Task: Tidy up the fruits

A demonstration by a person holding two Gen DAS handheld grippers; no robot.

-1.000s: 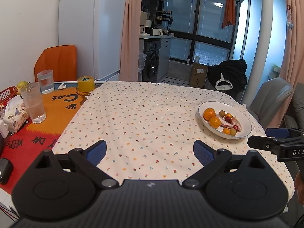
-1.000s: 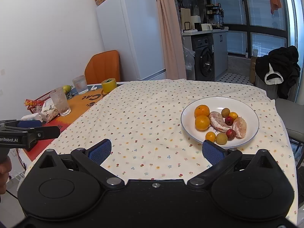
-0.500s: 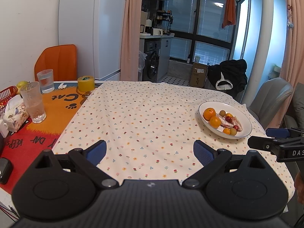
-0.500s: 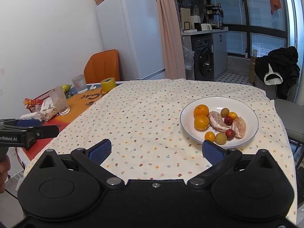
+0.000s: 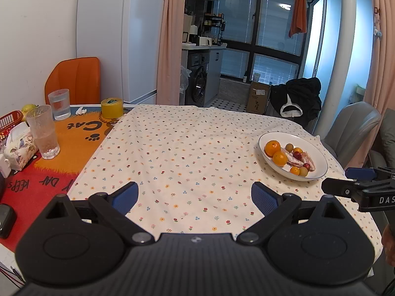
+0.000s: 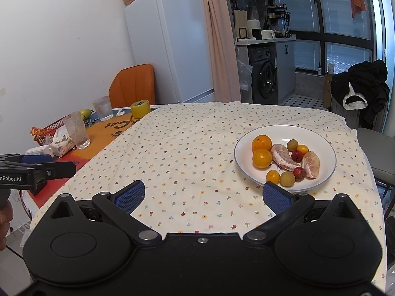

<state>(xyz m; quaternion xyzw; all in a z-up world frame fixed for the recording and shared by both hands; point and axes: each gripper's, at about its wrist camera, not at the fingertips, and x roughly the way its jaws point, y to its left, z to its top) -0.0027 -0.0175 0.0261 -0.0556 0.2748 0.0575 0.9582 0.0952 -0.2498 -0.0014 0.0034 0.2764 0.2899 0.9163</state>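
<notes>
A white plate (image 6: 323, 145) (image 5: 318, 157) sits on the right of the flowered tablecloth. It holds two oranges (image 6: 261, 157) (image 5: 272, 148), two peeled pomelo segments (image 6: 282, 156), small red fruits (image 6: 297, 156) and small yellow-green fruits (image 6: 287, 179). My right gripper (image 6: 203, 196) hovers open over the cloth's near edge, its right pad just in front of the plate's rim. My left gripper (image 5: 195, 197) is open above the near middle of the cloth, left of the plate. Nothing is between either pair of fingers.
On the orange mat at left stand two glasses (image 5: 45, 133) (image 5: 59, 103), a yellow tape roll (image 5: 111, 108), a tissue pack (image 5: 18, 148), a red basket (image 5: 9, 120) and a yellow-green fruit (image 5: 28, 108). An orange chair (image 5: 74, 81) and a grey chair (image 5: 353, 125) flank the table.
Both grippers have edged slightly; the plate sits a touch lower and left in the right wrist view. Both stay open and nothing was picked up.
</notes>
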